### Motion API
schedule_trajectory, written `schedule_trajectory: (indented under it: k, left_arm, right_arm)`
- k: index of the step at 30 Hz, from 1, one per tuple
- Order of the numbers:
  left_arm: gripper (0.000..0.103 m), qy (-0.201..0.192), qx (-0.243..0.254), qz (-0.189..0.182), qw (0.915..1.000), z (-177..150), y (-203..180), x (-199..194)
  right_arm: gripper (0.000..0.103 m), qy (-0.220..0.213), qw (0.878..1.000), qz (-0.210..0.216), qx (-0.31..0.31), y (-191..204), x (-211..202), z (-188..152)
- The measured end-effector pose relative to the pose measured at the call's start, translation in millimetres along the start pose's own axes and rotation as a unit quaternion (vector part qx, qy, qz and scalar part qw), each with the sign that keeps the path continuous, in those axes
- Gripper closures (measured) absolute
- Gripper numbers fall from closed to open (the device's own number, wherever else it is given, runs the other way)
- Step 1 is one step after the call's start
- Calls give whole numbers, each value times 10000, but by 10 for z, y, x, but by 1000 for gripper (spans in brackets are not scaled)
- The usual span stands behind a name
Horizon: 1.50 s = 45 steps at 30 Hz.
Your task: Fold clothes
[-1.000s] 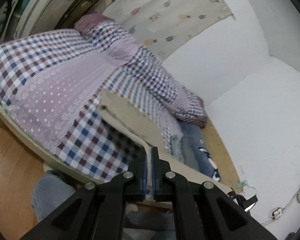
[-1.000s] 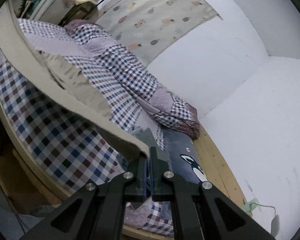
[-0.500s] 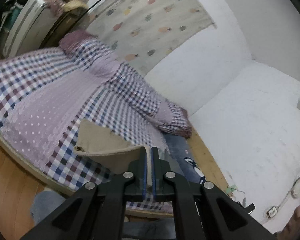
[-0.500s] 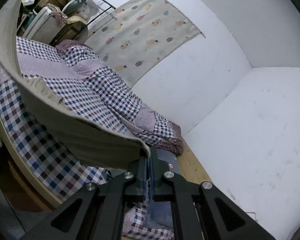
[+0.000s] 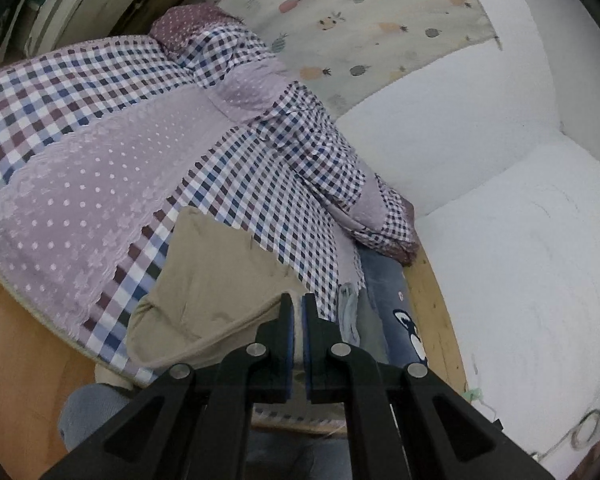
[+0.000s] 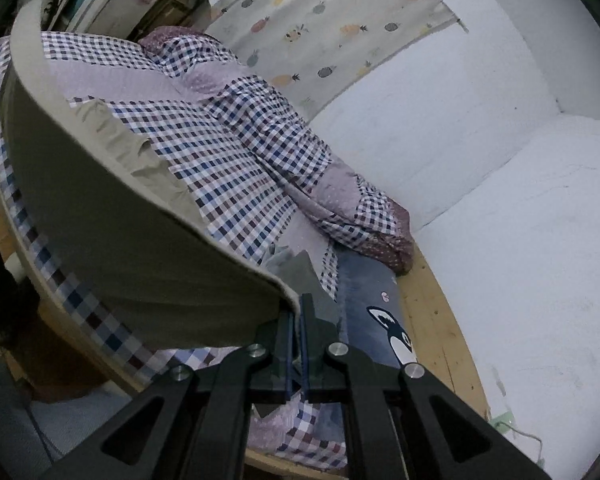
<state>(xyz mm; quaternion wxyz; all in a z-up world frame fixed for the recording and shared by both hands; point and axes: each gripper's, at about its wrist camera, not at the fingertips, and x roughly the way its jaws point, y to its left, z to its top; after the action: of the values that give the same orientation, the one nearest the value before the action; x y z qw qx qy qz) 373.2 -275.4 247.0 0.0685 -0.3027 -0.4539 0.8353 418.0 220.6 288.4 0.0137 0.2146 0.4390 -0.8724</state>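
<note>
Right gripper (image 6: 296,320), jaws clamped on the edge of a beige garment (image 6: 120,216), which stretches taut leftward above a checked bed (image 6: 228,184) beside white walls.

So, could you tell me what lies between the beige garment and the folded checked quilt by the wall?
Only bare bed cover: a stretch of checked sheet separates the beige garment from the folded checked quilt, in the left wrist view.

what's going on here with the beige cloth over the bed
A person is folding a beige garment over a bed with a checked cover. The left gripper and the right gripper are each shut on an edge of it, holding it stretched between them. Its far end lies on the cover.
</note>
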Motion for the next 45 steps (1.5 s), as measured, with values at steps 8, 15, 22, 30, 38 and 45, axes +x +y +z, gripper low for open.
schedule_trajectory:
  k: [8, 15, 22, 30, 38, 45]
  left_arm:
    - [101, 29, -55, 256, 9997, 835, -32, 922]
    - [101, 251, -362, 1118, 9928, 1395, 467, 2101]
    - [101, 735, -605, 2133, 9723, 1714, 1015, 3396]
    - [101, 971, -877, 2708, 9537, 1792, 1485, 4186]
    - [90, 1173, -650, 2339, 9630, 1782, 1805, 4328]
    - [33, -316, -547, 1841, 9809, 1984, 1831, 3375]
  right_arm:
    - [103, 36, 9995, 193, -247, -280, 961, 461]
    - [103, 298, 9954, 777, -483, -234, 2242, 811]
    - [103, 1059, 9792, 1488, -887, 395, 3752, 893]
    - [103, 1866, 9559, 2045, -980, 853, 4999, 808]
    - [79, 2665, 9382, 2052, -821, 1076, 5645, 657]
    - [32, 2370, 9628, 1197, -497, 877, 5380, 602]
